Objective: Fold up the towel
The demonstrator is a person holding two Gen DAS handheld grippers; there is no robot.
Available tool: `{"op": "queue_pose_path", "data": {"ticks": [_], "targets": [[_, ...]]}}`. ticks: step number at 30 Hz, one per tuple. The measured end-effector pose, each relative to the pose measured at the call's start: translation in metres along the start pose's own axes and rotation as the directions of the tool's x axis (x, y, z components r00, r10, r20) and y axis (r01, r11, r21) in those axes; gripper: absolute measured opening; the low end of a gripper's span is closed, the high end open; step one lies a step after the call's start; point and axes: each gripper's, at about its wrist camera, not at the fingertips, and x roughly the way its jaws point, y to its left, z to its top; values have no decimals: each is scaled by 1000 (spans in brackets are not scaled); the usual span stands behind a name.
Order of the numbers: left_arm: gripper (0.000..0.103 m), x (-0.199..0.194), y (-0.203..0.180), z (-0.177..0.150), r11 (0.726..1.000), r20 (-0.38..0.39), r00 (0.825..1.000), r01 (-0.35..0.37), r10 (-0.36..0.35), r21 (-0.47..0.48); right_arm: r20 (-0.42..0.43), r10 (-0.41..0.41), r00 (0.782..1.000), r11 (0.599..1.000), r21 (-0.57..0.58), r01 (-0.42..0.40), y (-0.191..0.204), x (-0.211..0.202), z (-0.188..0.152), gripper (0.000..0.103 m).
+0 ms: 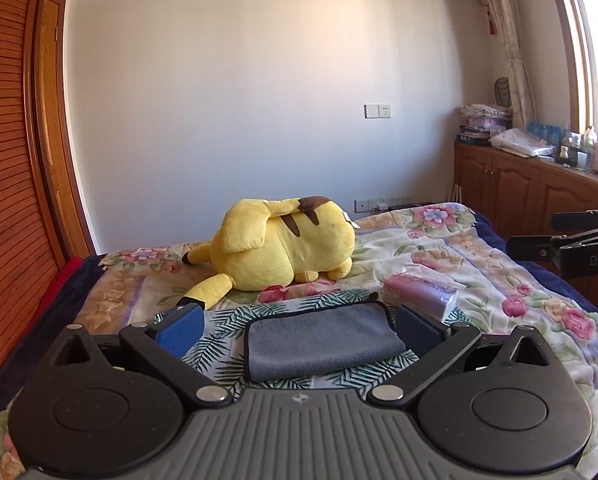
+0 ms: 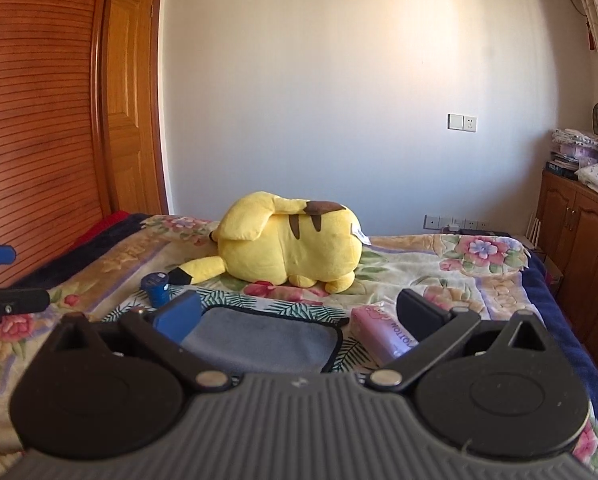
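Left hand-held gripper point(image 1: 299, 330) agape above folded towel point(image 1: 323, 340), near edge perhaps hidden.

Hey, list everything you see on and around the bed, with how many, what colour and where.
towel: one, grey with dark edging, folded, on the near bed.
leaf-print cloth: one, white and green, under the towel.
plush toy: one, yellow with brown stripes, behind the towel.
tissue pack: one, pink, right of the towel.
small can: one, blue, left of the towel.
blanket: one, floral, covering the bed.
cabinets: brown wood, along the right wall.
left gripper: open, above the towel.
right gripper: open, above the towel.
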Motion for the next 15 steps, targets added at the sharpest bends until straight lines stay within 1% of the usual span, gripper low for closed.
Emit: {"op": "queue_pose_path", "data": {"ticks": [2,10,15], "targets": [[87,-4,-3,-5,1000,-2,1000,5,-5,-5,0,2,1000,1000,9,-2,2,-4,-4,103],[87,-18,-13,-35,999,-29,999,-28,27,-35,-2,-7,1000,1000,30,8,10,-18,-19,103],[87,-20,-21,-53,999,-63,998,-17,15,-28,-3,-15,1000,999,29,15,14,-32,-31,103]]}}
